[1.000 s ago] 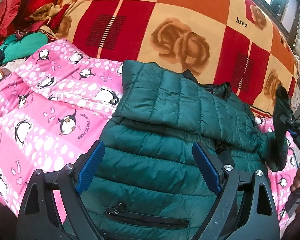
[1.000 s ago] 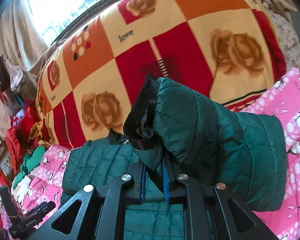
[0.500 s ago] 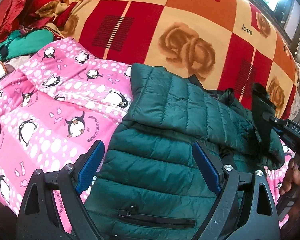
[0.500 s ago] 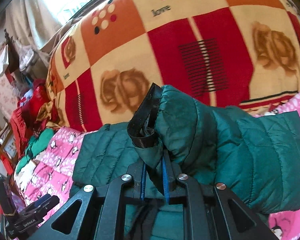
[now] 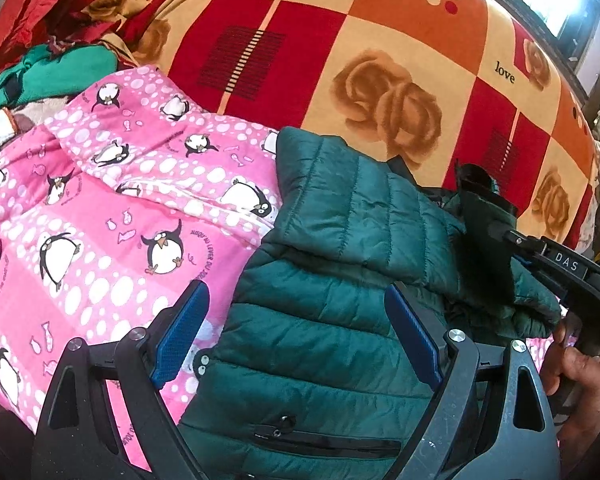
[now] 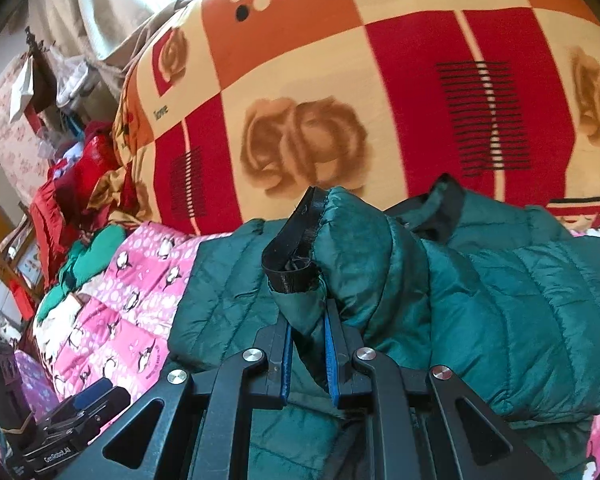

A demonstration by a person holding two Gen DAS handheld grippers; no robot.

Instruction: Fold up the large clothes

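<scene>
A dark green quilted puffer jacket lies on a pink penguin-print quilt. One sleeve is folded across the chest. My left gripper is open and empty, its blue pads straddling the jacket's left edge above a zip pocket. My right gripper is shut on the other sleeve's cuff, a black-trimmed end held up over the jacket body. The right gripper also shows at the right in the left wrist view.
A red, orange and cream rose-print blanket rises behind the jacket. Red and green clothes are piled at the far left. The left gripper's body shows at the lower left of the right wrist view. A window is behind.
My right gripper has carried the cuff leftward over the jacket body, the sleeve folding in. My left gripper has shifted left toward the jacket's edge and stays open.
</scene>
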